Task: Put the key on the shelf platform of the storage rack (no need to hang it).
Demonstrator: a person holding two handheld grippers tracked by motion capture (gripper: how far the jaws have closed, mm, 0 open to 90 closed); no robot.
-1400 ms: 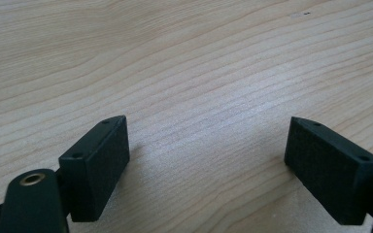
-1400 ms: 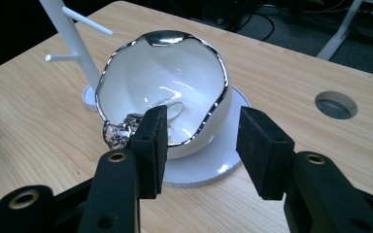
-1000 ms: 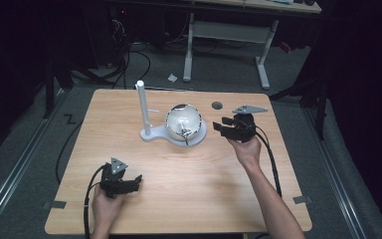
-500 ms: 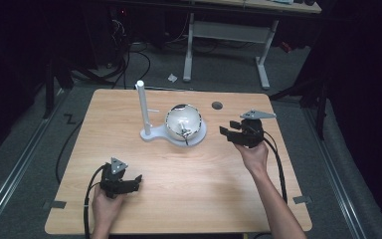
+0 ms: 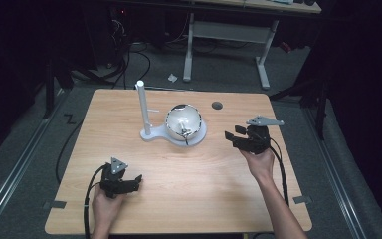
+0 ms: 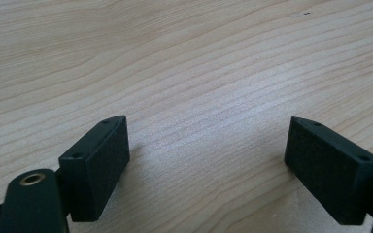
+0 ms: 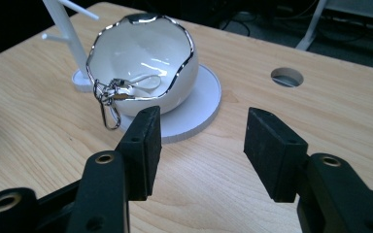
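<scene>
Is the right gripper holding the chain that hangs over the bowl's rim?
No, the right gripper is open and empty, short of the chain.

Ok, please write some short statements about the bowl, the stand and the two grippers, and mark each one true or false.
1. The white bowl sits on the round part of a white base. True.
2. A metal chain hangs over the bowl's rim. True.
3. The right gripper is shut on the chain. False: its jaws are open, holding nothing, short of the bowl.
4. The left gripper is open above bare table. True.
5. The white post lies flat on the table. False: it stands upright beside the bowl.
</scene>
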